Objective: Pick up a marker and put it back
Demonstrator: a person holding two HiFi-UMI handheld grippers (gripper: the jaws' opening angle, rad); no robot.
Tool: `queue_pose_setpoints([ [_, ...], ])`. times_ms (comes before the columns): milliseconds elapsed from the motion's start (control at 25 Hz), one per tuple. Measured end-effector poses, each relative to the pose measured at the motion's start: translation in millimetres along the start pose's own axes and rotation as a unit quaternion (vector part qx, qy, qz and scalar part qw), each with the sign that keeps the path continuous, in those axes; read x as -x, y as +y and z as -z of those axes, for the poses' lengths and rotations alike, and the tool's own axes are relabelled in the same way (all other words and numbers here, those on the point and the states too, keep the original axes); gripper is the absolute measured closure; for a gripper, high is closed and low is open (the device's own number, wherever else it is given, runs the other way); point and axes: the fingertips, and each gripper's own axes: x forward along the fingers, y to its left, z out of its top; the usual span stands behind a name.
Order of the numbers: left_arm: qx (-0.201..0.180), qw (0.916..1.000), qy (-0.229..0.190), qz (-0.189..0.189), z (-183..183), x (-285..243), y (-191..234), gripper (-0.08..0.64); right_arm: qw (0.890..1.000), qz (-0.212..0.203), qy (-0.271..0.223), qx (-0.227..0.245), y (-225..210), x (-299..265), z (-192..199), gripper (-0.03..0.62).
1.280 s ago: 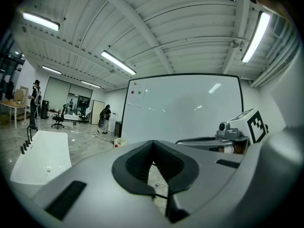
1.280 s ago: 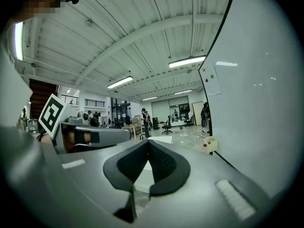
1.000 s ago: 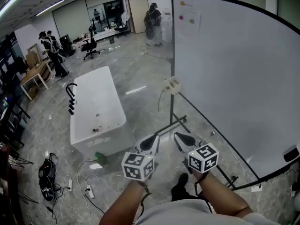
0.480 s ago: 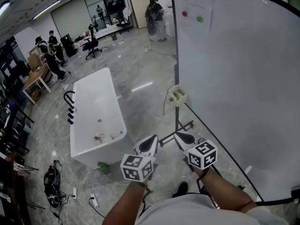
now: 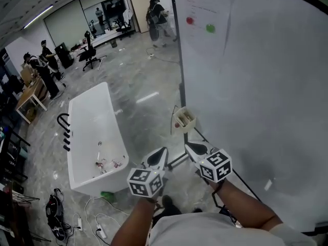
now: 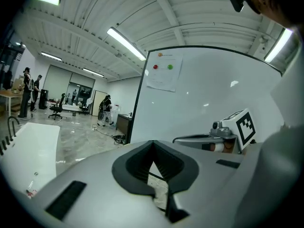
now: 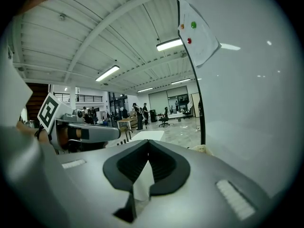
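While people stand about far left, a white bathtub [image 5: 89,132] sits on the floor. The left tool [image 5: 163,151] and right tool [image 5: 188,145], both pinched together on nothing, carry black-and-white square codes. Beyond them a cream holder [image 5: 183,120] hangs at the whiteboard's [image 5: 256,96] edge; any marker inside is too small to tell. The print on the pinned sheet [image 5: 205,19] is unreadable.

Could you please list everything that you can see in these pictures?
whiteboard: one, white, black frame, right
magnets: three, orange, red, green, top of whiteboard
paper sheet: one, white, under the magnets
holder: one, cream, whiteboard's left edge
bathtub: one, white, floor, left
office chair: one, black, far back
cables: several, floor, lower left
people: several, far back
left hand-held gripper: grey, shut, empty
right hand-held gripper: grey, shut, empty
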Motion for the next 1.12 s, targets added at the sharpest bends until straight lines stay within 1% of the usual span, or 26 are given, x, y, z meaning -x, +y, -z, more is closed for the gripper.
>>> queue_pose_setpoints([
  [200, -0.005, 0.9996, 0.009, 0.026, -12.2, -68.2, 35.0, 0.558, 1.0, 0.024, 0.005, 0.005, -54.6, -46.6, -12.1, 0.589],
  [320, -0.008, 0.9986, 0.018, 0.05, -14.3, -109.4, 62.4, 0.558, 0.999, 0.047, 0.01, 0.004, -88.9, -81.6, -11.3, 0.589],
  [480, -0.012, 0.9964, 0.037, 0.075, -11.6, -150.5, 98.3, 0.558, 0.997, 0.072, 0.027, 0.006, -120.3, -129.7, -5.7, 0.589],
  [720, -0.008, 0.9904, 0.07, 0.119, -8.2, -186.3, 135.7, 0.558, 0.991, 0.114, 0.068, -0.01, -150.1, -180.4, 10.6, 0.588],
  [880, 0.002, 0.9871, 0.085, 0.136, -4.8, -212.1, 157.4, 0.558, 0.986, 0.133, 0.1, -0.019, -172.4, -207.5, 27.6, 0.582],
  [1040, 0.012, 0.9835, 0.101, 0.149, 2.7, -235.7, 178.7, 0.558, 0.978, 0.144, 0.152, -0.021, -191.7, -232.2, 53.2, 0.557],
  [1120, 0.017, 0.9818, 0.11, 0.154, 8.2, -245.7, 188.6, 0.558, 0.972, 0.146, 0.183, -0.023, -198.6, -243.7, 69.5, 0.531],
])
